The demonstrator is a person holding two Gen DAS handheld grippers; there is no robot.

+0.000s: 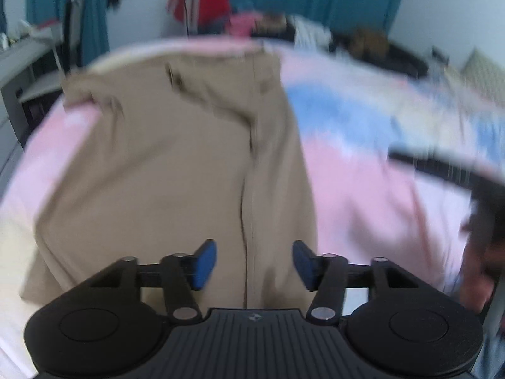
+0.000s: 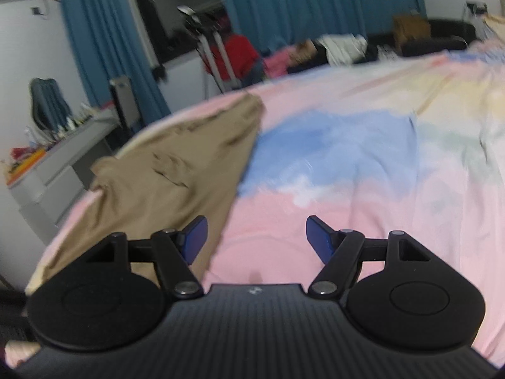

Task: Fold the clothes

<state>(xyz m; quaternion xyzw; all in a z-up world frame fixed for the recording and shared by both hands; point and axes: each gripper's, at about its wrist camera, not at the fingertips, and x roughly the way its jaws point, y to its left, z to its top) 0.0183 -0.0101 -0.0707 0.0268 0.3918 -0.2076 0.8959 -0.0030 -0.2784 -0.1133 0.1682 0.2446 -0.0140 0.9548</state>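
Note:
Tan trousers (image 1: 176, 170) lie spread on a bed with a pink, blue and cream cover (image 1: 363, 189). In the left wrist view my left gripper (image 1: 254, 263) is open and empty, just above the near end of the trousers, straddling their centre seam. In the right wrist view my right gripper (image 2: 256, 240) is open and empty above the pink cover (image 2: 363, 208), with the trousers (image 2: 176, 177) to its left; its left finger overlaps the trousers' right edge. A dark blurred shape, probably the other gripper (image 1: 486, 195), shows at the right of the left wrist view.
Blue curtains (image 2: 284, 6) hang behind the bed. A pile of clothes (image 2: 334, 49) lies at the far edge of the bed, with a red garment (image 2: 233, 53) on a stand. A grey desk (image 2: 63, 164) with clutter stands to the left.

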